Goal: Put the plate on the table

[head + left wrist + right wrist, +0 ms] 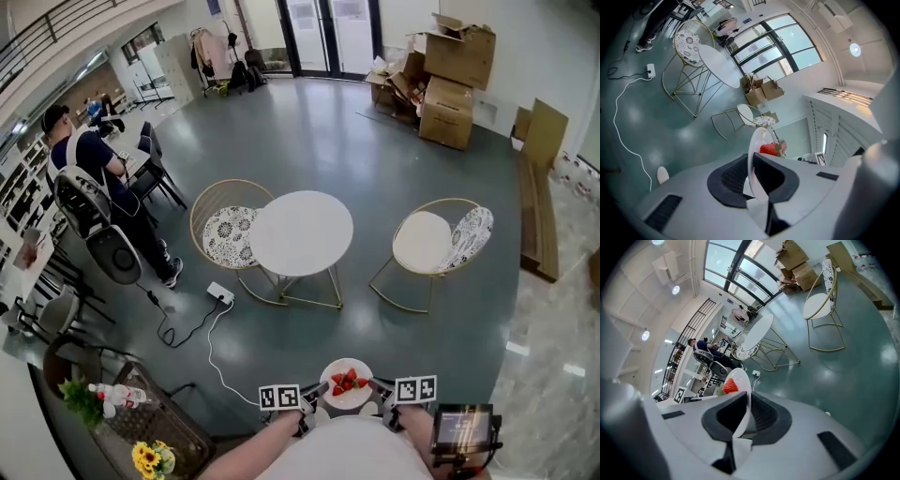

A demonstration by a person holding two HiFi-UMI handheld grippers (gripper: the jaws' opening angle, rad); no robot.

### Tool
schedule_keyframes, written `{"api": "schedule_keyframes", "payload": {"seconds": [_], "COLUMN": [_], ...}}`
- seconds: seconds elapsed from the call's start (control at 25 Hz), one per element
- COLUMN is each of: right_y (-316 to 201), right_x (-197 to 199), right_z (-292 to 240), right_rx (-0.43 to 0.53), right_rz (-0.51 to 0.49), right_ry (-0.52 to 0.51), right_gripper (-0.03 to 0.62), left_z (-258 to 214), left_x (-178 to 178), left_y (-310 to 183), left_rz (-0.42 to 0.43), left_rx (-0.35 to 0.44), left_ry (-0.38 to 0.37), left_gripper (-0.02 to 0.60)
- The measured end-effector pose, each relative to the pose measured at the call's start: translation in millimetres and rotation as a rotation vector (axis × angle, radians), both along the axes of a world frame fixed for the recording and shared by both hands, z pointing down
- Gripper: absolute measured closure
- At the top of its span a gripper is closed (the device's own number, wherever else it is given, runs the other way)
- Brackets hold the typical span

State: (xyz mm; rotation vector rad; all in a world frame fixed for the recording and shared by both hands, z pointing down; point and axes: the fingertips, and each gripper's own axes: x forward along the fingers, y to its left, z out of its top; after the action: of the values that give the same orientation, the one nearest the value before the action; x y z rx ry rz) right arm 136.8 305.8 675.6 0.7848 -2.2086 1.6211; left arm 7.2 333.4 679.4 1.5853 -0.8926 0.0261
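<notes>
Gripping the white plate [331, 371] by opposite rims, the left hand-held gripper [312, 396] and right hand-held gripper [381, 388] are both clamped tight, strawberries [348, 381] aboard, plate held in the air, well apart from the round counter [302, 232].

Your plate [352, 401] is white and its strawberries [345, 381] are red. The round worktop [302, 232] is white too. The left chair [228, 234] and right chair [441, 239] flanking the worktop have gold frames and black-and-white patterned cushions. The floor [309, 141] is dark grey-green, and the boxes [450, 75] beyond the worktop are brown.
</notes>
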Motion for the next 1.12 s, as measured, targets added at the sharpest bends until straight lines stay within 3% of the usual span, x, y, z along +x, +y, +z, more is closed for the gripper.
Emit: {"api": "schedule_keyframes", "payload": {"seconds": [0.12,0.36,0.68,1.12], "right_y": [-23.7,-29.4,-62.2,-73.1], "right_x": [20.3,21.4,72.4,86.6], "right_z": [-4.2,2.7,-2.6,-0.9], "right_rx": [0.008,0.024,0.049,0.038], "right_rz": [-0.014,-0.008,-0.005,0.039], "right_ry": [-0.005,-0.023,-0.038,-0.064], "right_gripper": [0.574,0.574,0.574,0.574], "left_z": [-4.4,0.2,-12.0,-13.1], "left_x": [21.1,21.2,72.5,85.3], "left_y": [-19.2,-25.9,-56.4,-74.2], "left_rz": [-0.011,0.01,0.021,0.036], "left_rx": [0.0,0.016,0.049,0.045], "left_ry": [-0.02,-0.048,-0.088,-0.098], "left_gripper": [0.557,0.557,0.557,0.557]}}
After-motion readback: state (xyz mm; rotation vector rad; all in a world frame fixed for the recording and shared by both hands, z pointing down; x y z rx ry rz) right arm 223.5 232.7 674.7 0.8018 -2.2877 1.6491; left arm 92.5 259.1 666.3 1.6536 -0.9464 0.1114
